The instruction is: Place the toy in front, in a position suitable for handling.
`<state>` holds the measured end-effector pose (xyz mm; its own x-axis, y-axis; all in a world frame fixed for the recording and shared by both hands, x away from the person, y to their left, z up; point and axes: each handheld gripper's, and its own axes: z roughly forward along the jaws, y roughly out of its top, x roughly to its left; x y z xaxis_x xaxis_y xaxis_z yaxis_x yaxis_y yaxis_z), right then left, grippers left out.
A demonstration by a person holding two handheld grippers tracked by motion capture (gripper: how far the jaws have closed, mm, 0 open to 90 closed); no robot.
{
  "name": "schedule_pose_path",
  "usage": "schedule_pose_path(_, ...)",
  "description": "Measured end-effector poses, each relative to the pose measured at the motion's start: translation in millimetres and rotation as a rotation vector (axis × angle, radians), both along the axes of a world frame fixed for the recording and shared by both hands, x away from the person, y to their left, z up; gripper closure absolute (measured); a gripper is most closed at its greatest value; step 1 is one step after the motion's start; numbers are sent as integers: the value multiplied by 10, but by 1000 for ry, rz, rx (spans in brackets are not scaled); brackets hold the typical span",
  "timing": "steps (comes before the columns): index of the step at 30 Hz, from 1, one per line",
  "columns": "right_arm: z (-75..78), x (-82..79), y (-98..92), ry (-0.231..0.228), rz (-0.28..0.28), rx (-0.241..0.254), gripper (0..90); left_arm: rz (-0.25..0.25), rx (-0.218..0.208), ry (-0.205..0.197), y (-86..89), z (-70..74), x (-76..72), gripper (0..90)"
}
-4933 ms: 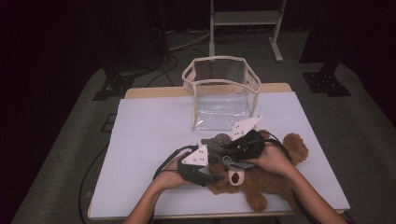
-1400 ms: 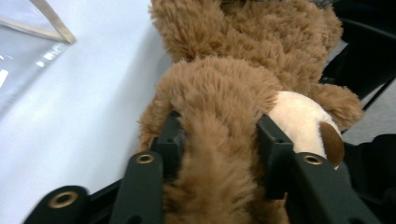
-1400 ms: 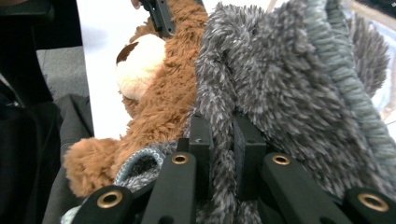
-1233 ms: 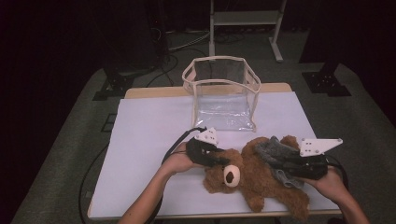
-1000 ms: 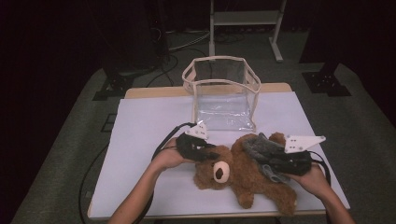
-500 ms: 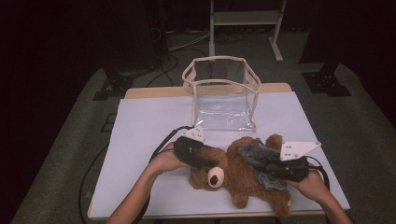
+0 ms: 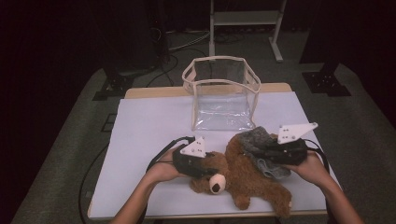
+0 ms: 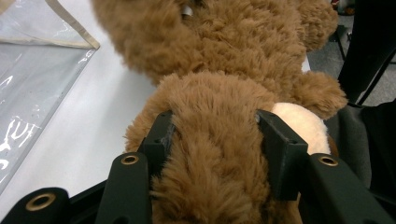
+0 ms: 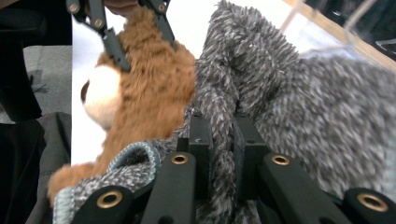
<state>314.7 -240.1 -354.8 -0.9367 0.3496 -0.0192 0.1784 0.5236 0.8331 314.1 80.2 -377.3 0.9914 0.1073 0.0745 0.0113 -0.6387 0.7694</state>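
A brown teddy bear lies on its back near the table's front edge, its head toward the left. My left gripper has its jaws around the bear's head. They have just been closing, and the pads press into the fur in the left gripper view. A fuzzy grey garment covers the bear's upper body. My right gripper is shut on a fold of this garment, seen close in the right gripper view. That view also has the bear and the left gripper beyond.
A clear plastic bag with cream trim stands open at the back middle of the white table. Black cables trail from both grippers. A metal stand is on the floor behind the table.
The right gripper has risen and drawn a little left with the grey garment. The left gripper has shifted slightly toward the near edge at the bear's head.
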Motion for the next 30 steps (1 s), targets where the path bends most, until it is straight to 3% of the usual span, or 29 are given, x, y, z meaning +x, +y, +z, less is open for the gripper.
schedule_pose_path(2,-45,79,158,40,45,-18,793,1,-20,13,23,-22,-13,502)
schedule_pose_path(10,-128,-15,253,47,84,-78,799,7,-61,43,54,-36,-1,411)
schedule_pose_path(12,-159,-72,219,52,81,-72,801,19,-71,81,58,-24,27,342)
schedule_pose_path(13,-181,-127,173,54,78,-56,801,30,-76,101,59,-26,52,262)
schedule_pose_path(14,-191,-154,156,58,76,-46,802,39,-78,144,55,-42,87,243)
schedule_pose_path(22,-247,-257,89,54,73,-8,802,26,-89,215,-43,-149,131,180)
schedule_pose_path(23,-252,-264,81,54,70,-3,801,22,-88,228,-57,-162,139,186)
schedule_pose_path(24,-260,-272,69,51,67,3,801,12,-83,225,-65,-166,136,346)
schedule_pose_path(25,-260,-272,69,51,67,3,801,7,-81,209,-66,-161,128,346)
schedule_pose_path(27,-262,-278,56,45,59,13,801,0,-69,151,-68,-120,99,511)
schedule_pose_path(29,-247,-276,46,36,41,22,799,4,-46,84,-75,-58,85,578)
schedule_pose_path(30,-202,-254,37,28,21,30,797,5,-38,69,-77,-31,92,596)
